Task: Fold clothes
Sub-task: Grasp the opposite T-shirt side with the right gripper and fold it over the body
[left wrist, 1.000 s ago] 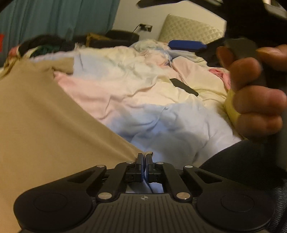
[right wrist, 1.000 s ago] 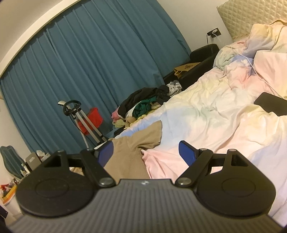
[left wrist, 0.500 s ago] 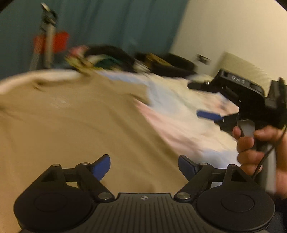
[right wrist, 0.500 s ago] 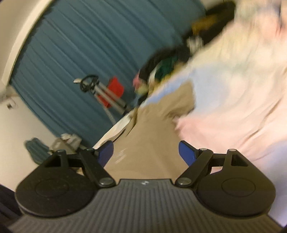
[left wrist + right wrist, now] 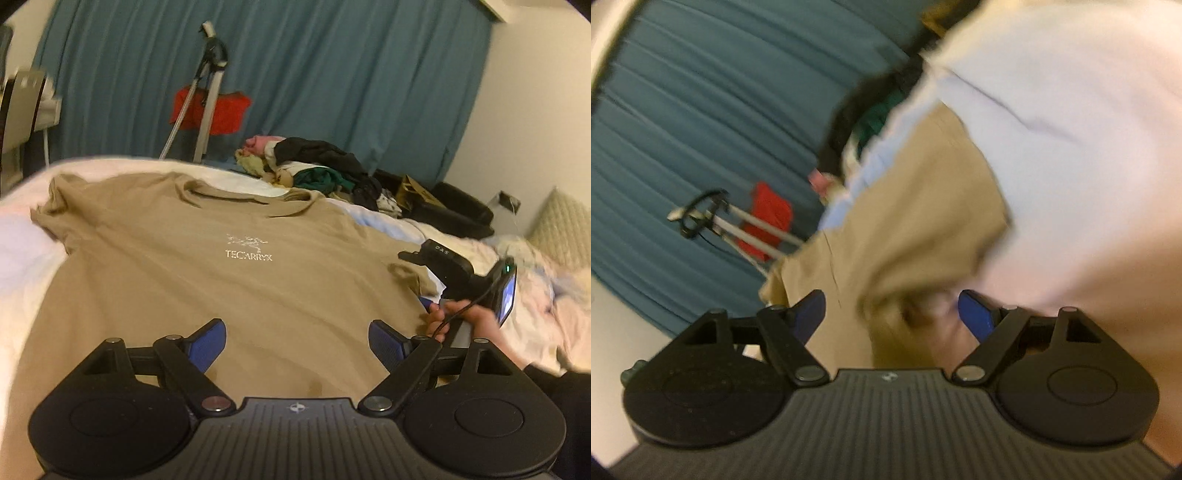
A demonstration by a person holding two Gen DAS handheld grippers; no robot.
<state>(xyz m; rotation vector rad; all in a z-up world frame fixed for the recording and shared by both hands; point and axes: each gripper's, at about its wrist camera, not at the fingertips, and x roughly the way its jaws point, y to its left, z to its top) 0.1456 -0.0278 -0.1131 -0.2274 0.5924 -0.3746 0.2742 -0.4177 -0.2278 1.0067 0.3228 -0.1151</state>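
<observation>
Tan t-shirt [image 5: 236,295] flat on bed [image 5: 22,236], clothes pile [image 5: 317,166] behind, both hand-held grippers spread

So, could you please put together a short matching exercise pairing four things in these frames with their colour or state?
Things:
1. T-shirt
2. Curtain
3. Clothes pile
4. Left gripper

Descriptions:
A. teal, hanging behind the bed
B. open, holding nothing
C. tan, spread flat, logo up
D. heaped at the bed's far edge

Pairs: 1-C, 2-A, 3-D, 4-B
</observation>
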